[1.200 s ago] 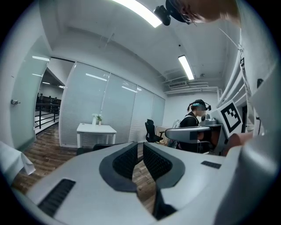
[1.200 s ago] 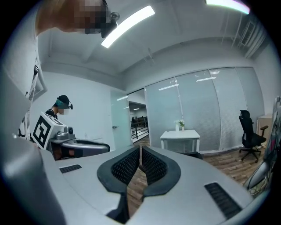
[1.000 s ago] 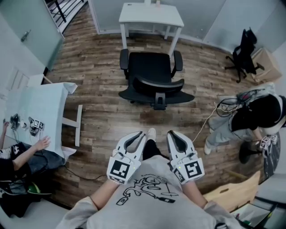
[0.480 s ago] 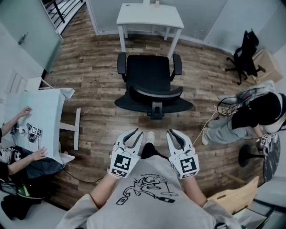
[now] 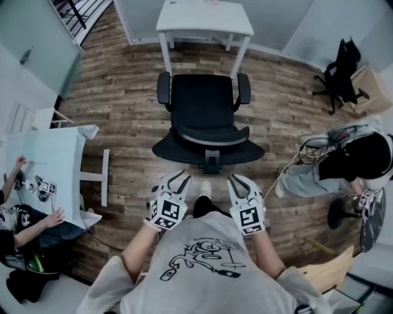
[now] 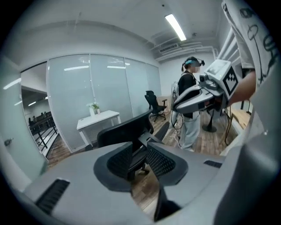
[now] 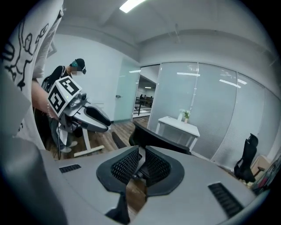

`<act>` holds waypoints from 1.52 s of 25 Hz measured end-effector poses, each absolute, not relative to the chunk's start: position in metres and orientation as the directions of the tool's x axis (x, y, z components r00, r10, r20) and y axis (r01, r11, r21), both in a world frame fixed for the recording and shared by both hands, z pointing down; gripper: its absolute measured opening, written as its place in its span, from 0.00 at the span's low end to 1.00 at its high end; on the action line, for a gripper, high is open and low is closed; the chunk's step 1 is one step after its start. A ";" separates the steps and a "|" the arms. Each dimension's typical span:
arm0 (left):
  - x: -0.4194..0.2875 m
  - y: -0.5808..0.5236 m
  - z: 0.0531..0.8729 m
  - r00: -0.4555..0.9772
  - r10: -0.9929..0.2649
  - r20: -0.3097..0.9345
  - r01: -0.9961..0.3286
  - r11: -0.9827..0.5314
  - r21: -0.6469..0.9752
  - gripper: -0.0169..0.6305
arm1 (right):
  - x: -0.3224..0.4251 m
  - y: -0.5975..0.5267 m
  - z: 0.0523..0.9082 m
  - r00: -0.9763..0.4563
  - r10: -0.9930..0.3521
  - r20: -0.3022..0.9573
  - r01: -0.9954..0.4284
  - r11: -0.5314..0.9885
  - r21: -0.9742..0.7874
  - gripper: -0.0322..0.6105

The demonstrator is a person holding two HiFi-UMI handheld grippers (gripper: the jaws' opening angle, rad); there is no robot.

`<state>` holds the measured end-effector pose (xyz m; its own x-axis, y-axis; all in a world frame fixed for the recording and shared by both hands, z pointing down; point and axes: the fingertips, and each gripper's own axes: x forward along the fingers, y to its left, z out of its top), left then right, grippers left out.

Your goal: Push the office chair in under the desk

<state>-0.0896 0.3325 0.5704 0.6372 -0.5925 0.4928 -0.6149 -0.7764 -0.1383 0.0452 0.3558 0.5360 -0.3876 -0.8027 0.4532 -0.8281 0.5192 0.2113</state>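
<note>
- At the operator's waist: the left gripper (image 5: 174, 179) and right gripper (image 5: 237, 181) point side by side at the chair. Both are closer to its back than a second ago, as the operator has stepped forward. Neither touches it yet.
- Left gripper: its jaws are opening, with nothing between them. The pads are black cross-hatched rubber set in a smooth grey moulded shell.
- Right gripper: its jaws are drawn together and hold nothing.
- Just beyond the tips: the office chair (image 5: 206, 104) is black, with its curved backrest towards the operator. It has a flat padded seat and two armrests, and its base is mostly hidden beneath the seat. It stands squarely before the desk, not yet under it.
- Judgement: the approach is nearly complete and the push has not begun. The chair looks lined up with the gap between the desk legs, so a straight shove at the backrest should serve.
- Underfoot: the plank floor (image 5: 123, 110) is wood-grained and flat.
- Beyond the chair: the desk (image 5: 204, 15) has a white, smooth rectangular top on slim legs and stands against a frosted glass wall.
- Farthest right: a second black chair (image 5: 341, 70) stands well apart.
</note>
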 end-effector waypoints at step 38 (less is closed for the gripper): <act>-0.088 0.222 0.739 0.214 -0.487 0.846 0.004 -0.866 -0.500 0.20 | 0.117 0.250 0.718 -0.173 -0.482 0.859 -0.344 0.846 0.406 0.27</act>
